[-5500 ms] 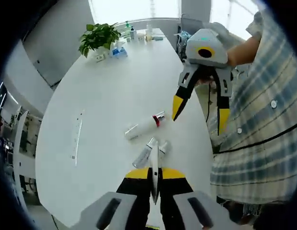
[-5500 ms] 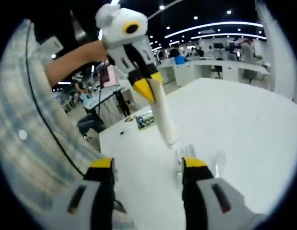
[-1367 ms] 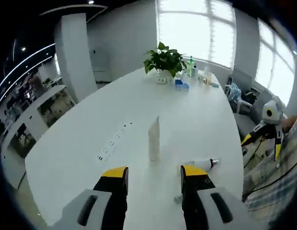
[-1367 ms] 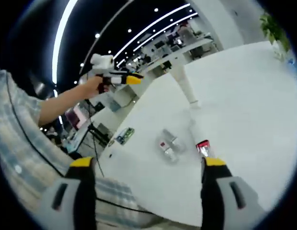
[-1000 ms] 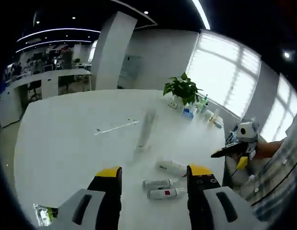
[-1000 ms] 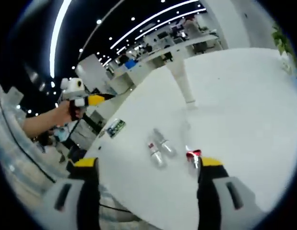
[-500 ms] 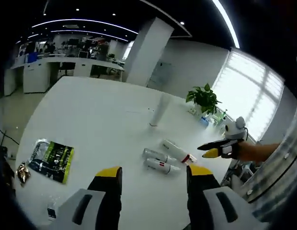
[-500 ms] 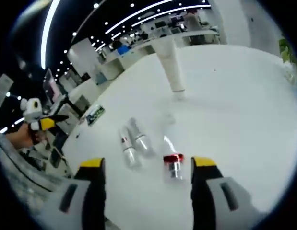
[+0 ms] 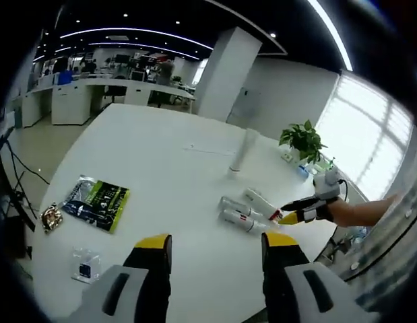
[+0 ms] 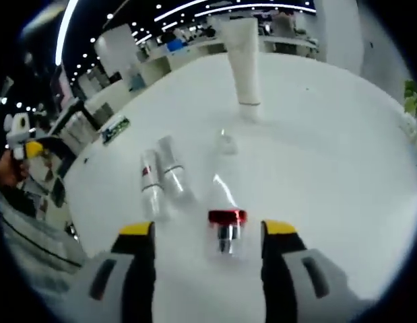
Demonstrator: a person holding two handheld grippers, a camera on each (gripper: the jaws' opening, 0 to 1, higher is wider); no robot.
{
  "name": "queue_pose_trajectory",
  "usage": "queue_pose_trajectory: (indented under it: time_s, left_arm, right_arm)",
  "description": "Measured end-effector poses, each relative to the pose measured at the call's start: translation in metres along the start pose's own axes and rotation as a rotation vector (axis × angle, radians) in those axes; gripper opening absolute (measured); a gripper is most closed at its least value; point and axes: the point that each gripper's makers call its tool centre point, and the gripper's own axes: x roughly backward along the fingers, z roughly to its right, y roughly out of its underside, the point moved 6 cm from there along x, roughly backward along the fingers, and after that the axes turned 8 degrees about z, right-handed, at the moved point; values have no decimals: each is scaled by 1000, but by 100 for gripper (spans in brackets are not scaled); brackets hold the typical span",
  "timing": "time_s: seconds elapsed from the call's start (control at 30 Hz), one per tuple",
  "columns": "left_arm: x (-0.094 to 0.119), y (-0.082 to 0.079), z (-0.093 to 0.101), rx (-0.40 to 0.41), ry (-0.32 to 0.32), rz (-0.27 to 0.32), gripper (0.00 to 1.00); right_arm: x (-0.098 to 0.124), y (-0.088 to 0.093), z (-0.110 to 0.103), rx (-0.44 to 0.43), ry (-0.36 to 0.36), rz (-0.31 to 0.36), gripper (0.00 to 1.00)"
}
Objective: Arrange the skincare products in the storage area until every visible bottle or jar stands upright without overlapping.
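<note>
On a white table (image 9: 127, 155) in an open-plan office, 1 tube (image 10: 243, 64) stood upright and 3 bottles lay flat. The right gripper (image 10: 208, 232), jaws apart, framed the red-banded bottle (image 10: 223, 202). It looked light, rigid and slippery, best gripped mid-body. The left gripper (image 9: 215, 243) hung empty, jaws apart, well back from the table's edge.

You can read no text here: the print on the green packet (image 9: 95, 203) at lower left and the bottle labels (image 10: 147, 172) is too blurred
</note>
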Motion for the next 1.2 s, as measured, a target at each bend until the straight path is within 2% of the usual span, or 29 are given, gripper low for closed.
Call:
queue_pose_trajectory:
  time_s: [0.13, 0.4, 0.63, 0.8, 0.83, 1.03, 1.13, 1.2]
  left_arm:
    - [3, 3, 3, -8, -3, -1, 55]
    - [6, 6, 5, -2, -19, 8, 55]
    - [10, 9, 6, -12, -26, 1, 55]
    - [10, 9, 6, -8, -37, -8, 54]
    - [9, 9, 7, -13, -38, -12, 54]
    - [6, 5, 10, -29, -25, -16, 54]
    - [3, 6, 10, -32, -26, -28, 53]
    - [2, 6, 10, -30, -26, -29, 53]
  right_arm:
    - [-3, -2, 3, 75, 39, -2, 51]
    - [-10, 5, 5, 76, 49, -27, 43]
    - [-12, 16, 9, 114, 69, -69, 34]
    - [-14, 17, 15, 253, 79, -81, 30]
    - [-14, 16, 14, 227, 72, -74, 29]
    - [-13, 13, 18, 248, 38, -81, 27]
    - [-13, 12, 19, 203, 20, -77, 27]
    - [-10, 10, 17, 209, 14, -82, 27]
